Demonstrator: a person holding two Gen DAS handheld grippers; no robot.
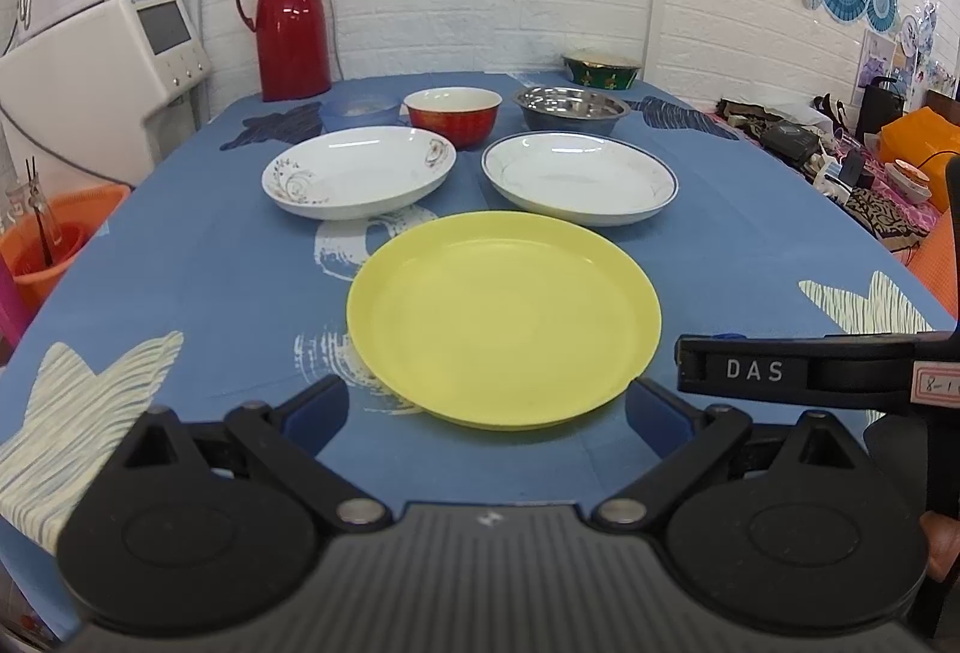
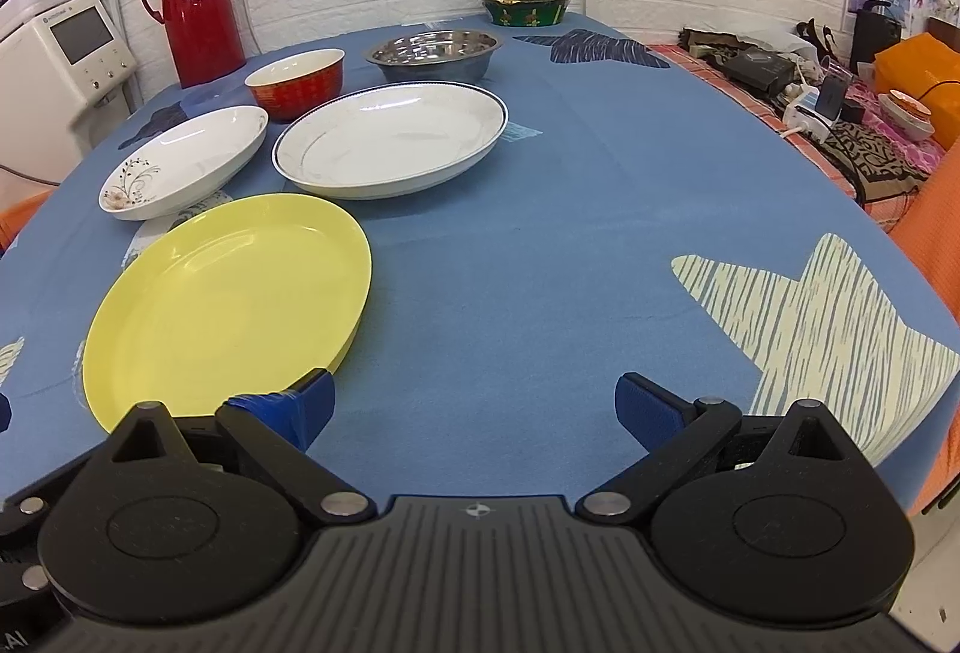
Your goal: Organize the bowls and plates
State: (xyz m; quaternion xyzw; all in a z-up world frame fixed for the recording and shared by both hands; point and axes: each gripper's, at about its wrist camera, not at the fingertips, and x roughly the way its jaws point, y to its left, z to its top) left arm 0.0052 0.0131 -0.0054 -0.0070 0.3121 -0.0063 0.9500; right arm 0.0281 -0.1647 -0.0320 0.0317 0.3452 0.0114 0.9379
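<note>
1. Left wrist view: left gripper (image 1: 487,407) fingers spread wide, holding nothing, straddling the near rim of the yellow plate (image 1: 503,317). Floral plate (image 1: 358,171), blue-rimmed plate (image 1: 579,176), red bowl (image 1: 453,113) and steel bowl (image 1: 570,108) sit separately on the surface (image 1: 198,263); nothing stacked yet. "DAS" readable on the other tool.
2. Right wrist view: right gripper (image 2: 474,407) fingers wide apart, empty, beside the yellow plate. No legible writing.

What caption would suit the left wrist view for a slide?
Open left gripper facing a yellow plate, two white plates and bowls beyond on the blue tablecloth.
</note>
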